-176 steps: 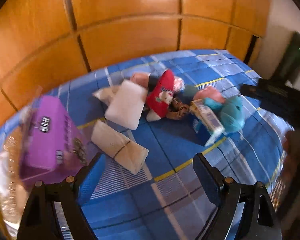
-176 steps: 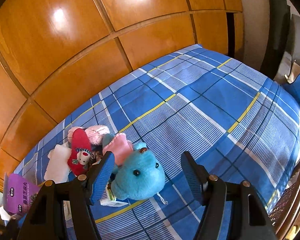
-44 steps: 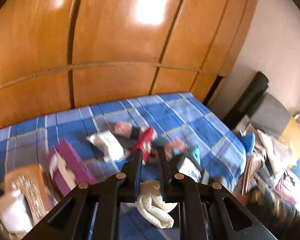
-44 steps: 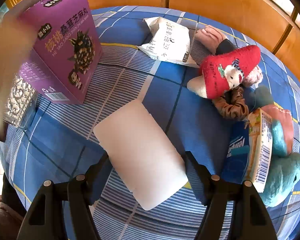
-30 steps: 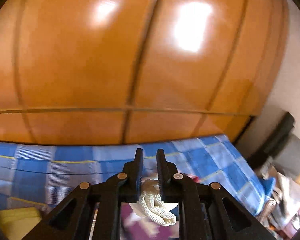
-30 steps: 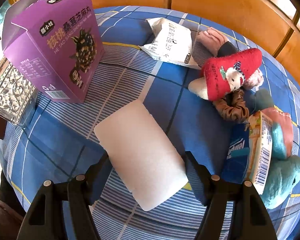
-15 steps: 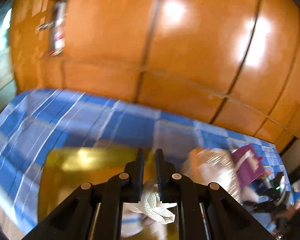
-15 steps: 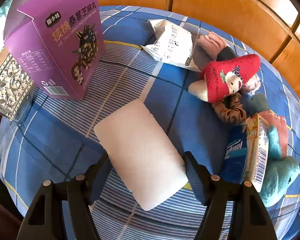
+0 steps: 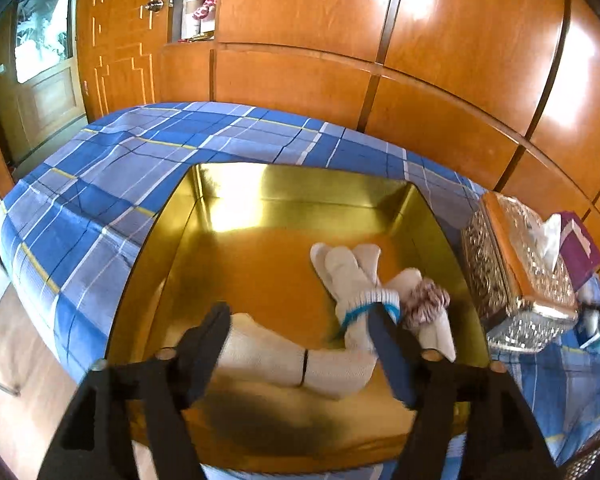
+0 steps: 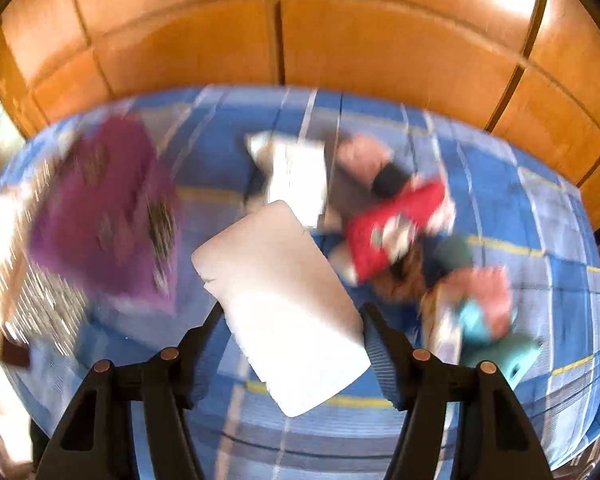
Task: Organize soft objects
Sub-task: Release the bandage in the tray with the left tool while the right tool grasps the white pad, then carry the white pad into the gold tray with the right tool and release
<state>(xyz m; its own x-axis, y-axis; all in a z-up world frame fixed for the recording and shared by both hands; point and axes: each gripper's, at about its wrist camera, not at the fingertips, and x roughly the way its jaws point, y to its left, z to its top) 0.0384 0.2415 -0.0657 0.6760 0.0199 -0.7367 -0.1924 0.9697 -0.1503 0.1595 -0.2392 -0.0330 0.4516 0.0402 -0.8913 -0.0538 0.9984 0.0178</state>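
In the left wrist view my left gripper (image 9: 300,332) is open over a gold tray (image 9: 168,240) on the blue plaid bed. A cream knit sock (image 9: 292,356) lies in the tray just below the fingers. White socks (image 9: 352,280) and a pink fluffy item (image 9: 426,300) lie beside it. In the blurred right wrist view my right gripper (image 10: 292,320) is shut on a white soft packet (image 10: 284,300), lifted above the bed. Behind it lie a red plush sock (image 10: 396,228), pink soft things (image 10: 364,156) and a teal plush toy (image 10: 496,344).
A silver patterned tissue box (image 9: 516,272) stands right of the tray, with a purple box (image 9: 580,248) behind it. The purple box (image 10: 104,212) shows at left in the right wrist view, and a white bag (image 10: 296,176) behind the packet. Wooden wardrobe panels back the bed.
My left gripper has opened and let the cream sock drop into the gold tray. My right gripper has lifted the white packet off the bed, and its view has swung and blurred.
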